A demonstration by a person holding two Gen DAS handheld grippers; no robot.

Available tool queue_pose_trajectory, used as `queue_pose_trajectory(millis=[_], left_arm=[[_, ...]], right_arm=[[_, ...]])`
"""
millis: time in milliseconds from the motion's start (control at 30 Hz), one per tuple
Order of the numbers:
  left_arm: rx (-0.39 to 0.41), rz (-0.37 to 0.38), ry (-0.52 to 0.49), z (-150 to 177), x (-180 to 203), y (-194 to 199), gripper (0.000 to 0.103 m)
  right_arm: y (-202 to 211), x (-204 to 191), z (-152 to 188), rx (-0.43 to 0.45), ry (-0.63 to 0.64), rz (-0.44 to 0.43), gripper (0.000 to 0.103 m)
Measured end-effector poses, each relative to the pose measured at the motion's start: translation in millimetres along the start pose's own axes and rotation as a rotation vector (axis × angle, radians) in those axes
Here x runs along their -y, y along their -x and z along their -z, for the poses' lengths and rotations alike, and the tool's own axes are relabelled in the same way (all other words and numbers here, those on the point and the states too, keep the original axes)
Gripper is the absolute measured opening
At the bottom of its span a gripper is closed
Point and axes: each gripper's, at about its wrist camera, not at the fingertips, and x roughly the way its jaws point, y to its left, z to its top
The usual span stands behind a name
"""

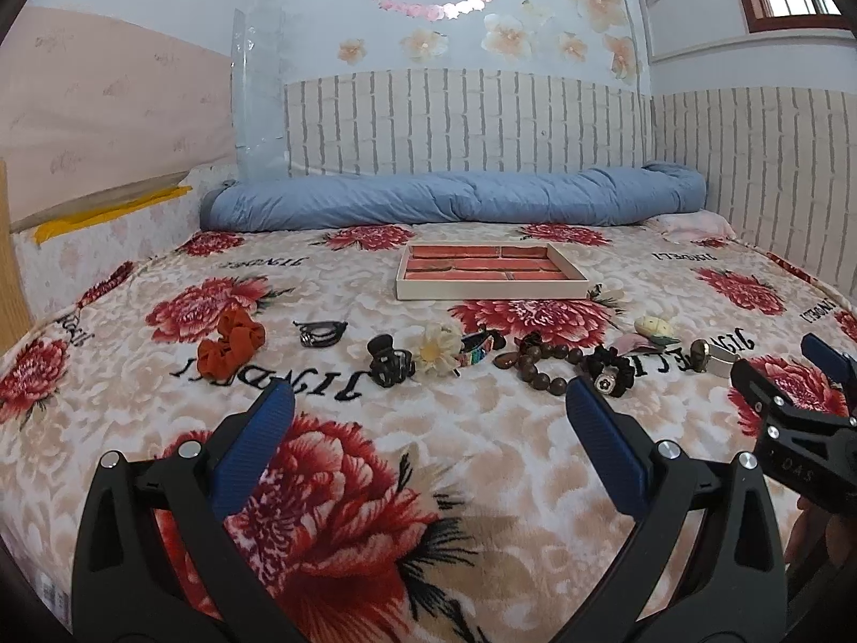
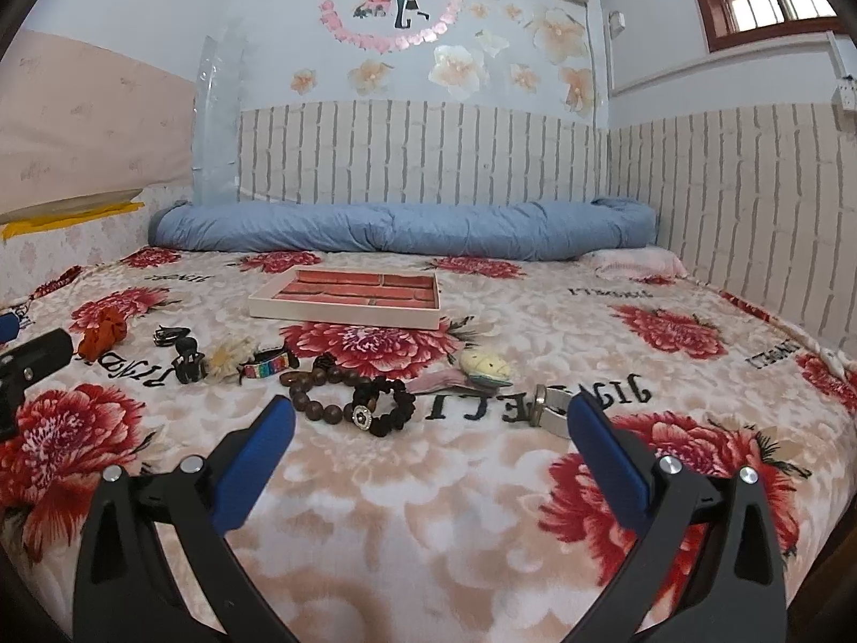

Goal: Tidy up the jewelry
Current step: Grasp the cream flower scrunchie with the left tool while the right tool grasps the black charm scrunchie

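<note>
A row of jewelry and hair pieces lies across a floral blanket (image 1: 375,482) on a bed, with both grippers held above the near part of the blanket. Farthest left sits an orange scrunchie (image 1: 229,343), then a dark strap bracelet (image 1: 320,333), a black claw clip (image 1: 390,361), and a cream daisy flower clip (image 1: 436,348) touching a rainbow woven bracelet (image 1: 476,349). Next comes a brown wooden bead bracelet (image 1: 541,361), which touches a black beaded bracelet (image 2: 385,406) carrying a round silver charm. Just beyond those 2 lies a cream fish-shaped clip (image 2: 486,367) on a pink piece, and farthest right is a silver cuff (image 2: 551,411), partly hidden behind a finger of the right gripper. Behind the row, well apart from it, stands a white tray (image 1: 490,289) lined with red brick pattern; nothing shows inside it. A rolled blue quilt (image 1: 455,198) runs along the brick-papered wall. The left gripper (image 1: 428,402) has its 2 blue-padded fingers spread wide and grips nothing, pointing toward the claw clip and daisy. The right gripper (image 2: 431,412) is likewise spread wide with nothing between its fingers, aimed toward the beaded bracelets; it also appears at the right edge of the left wrist view.
</note>
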Motion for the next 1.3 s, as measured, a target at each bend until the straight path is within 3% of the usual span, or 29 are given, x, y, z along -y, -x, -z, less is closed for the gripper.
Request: queue_pose_trajectory(millis=[300,1000,1233,1300], left_arm=[[-0.046,0.019,0.009,-23,-4,-31,0.098],[-0.177,0.046,0.001,-45,-1,-160,0.098],[-0.262,0.069,-0.011,-37,5,-203,0.083],[-0.288,0.079,-0.007,-34,6,-214,0.082]], right_arm=[[-42,-5,-19,-0.094,0.038,0.012,0.099],[-156,-8,-27,-0.275,0.075,0.031,0.099],[-187,-3,-12,-0.367,0.068,0.026,0.098],[-194,-2,-8,-0.396,0.057,0.012,0.091]])
